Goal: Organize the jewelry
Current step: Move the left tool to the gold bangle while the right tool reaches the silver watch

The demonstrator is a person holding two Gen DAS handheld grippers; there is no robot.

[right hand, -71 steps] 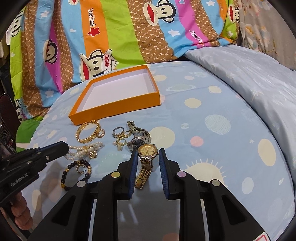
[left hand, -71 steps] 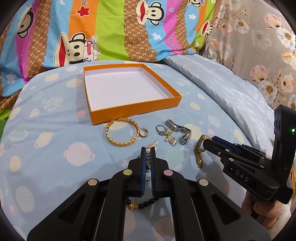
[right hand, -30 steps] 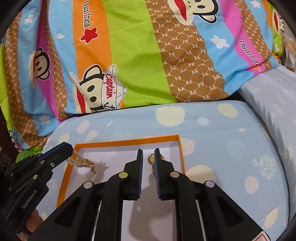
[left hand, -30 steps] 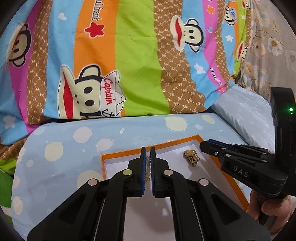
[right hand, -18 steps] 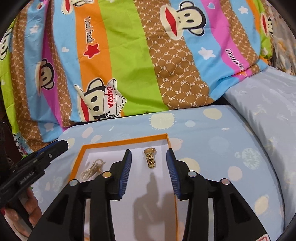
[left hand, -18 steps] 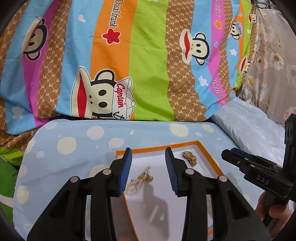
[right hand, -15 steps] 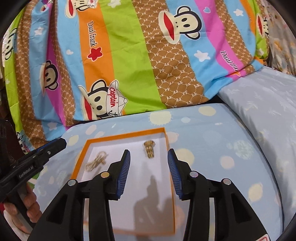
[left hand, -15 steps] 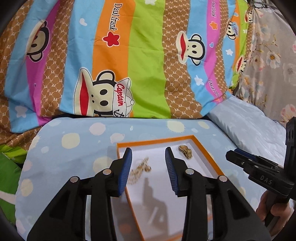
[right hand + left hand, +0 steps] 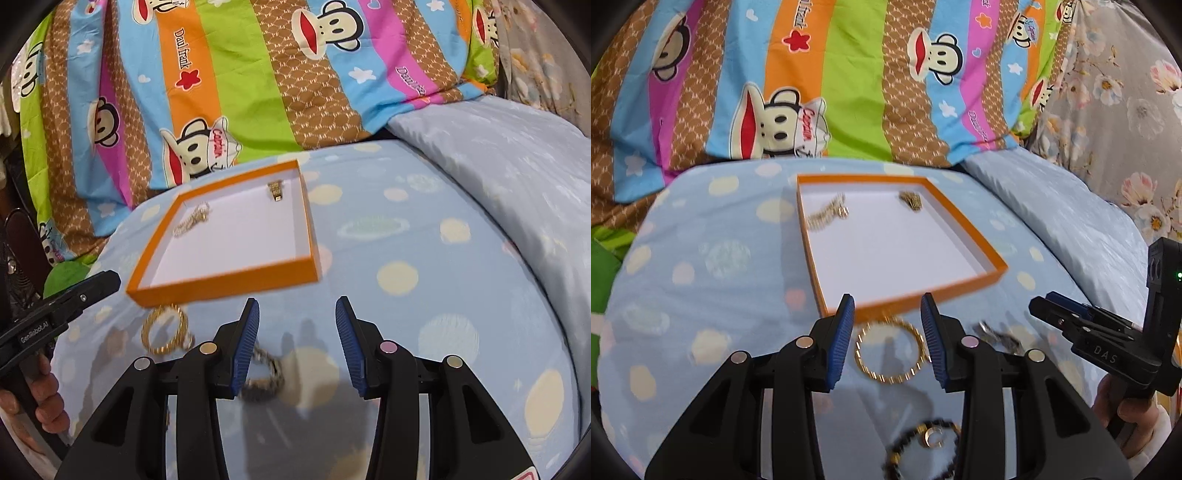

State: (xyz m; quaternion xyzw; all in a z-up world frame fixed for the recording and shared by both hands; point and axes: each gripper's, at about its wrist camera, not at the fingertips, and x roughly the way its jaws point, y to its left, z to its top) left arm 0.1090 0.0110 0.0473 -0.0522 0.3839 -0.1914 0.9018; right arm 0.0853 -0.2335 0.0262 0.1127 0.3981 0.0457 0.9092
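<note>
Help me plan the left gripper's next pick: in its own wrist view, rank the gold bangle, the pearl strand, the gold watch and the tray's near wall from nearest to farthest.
From the left gripper:
1. Gold bangle, between the open fingers.
2. Near wall of the orange tray, just beyond.
3. Pearl strand, tray's far left.
4. Gold watch, tray's far right; close to the strand's range.

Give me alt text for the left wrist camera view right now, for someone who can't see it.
The open left gripper hovers over a gold bangle on a blue spotted bedsheet, just in front of an orange box holding a pearl bracelet and a gold watch. The right gripper is at right.
</note>
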